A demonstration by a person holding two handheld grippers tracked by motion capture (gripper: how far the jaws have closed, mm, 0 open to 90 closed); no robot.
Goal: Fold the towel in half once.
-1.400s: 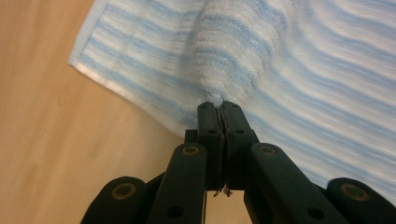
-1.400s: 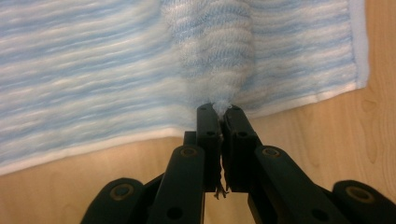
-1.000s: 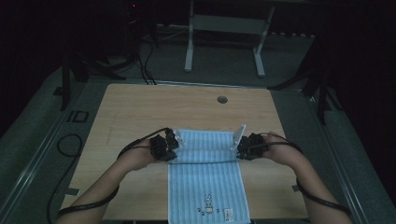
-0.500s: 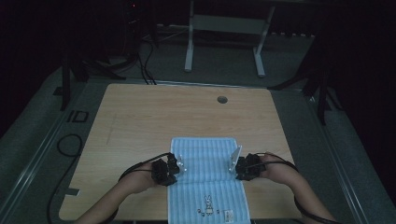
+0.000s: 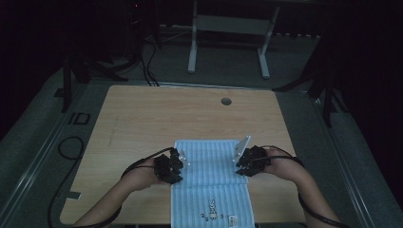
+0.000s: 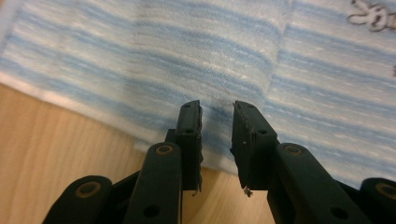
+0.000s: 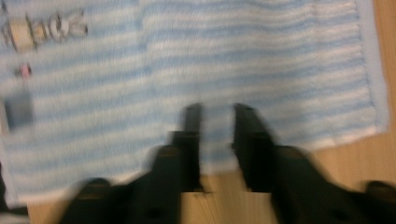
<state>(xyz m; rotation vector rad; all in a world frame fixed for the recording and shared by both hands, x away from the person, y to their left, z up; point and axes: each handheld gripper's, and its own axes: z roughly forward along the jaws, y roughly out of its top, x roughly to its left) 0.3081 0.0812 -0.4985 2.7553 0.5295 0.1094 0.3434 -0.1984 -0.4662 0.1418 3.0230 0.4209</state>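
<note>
Both claws just opening — left claw (image 6: 217,122), right claw (image 7: 218,122), towel (image 5: 211,164) between

Towel (image 5: 211,178) on table (image 5: 142,118) at near edge, left claw (image 5: 177,164) and right claw (image 5: 241,164) at its sides

Dim room, folks. The wooden surface (image 5: 142,118) sits on grey floor (image 5: 28,142). Beyond the surface stands a white metal frame (image 5: 228,42); left of it, cables (image 5: 147,61) trail.

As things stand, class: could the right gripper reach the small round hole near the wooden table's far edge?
Probably yes. The right gripper sits at the blue striped towel's edge, and only bare wooden table lies between it and the hole.
</note>
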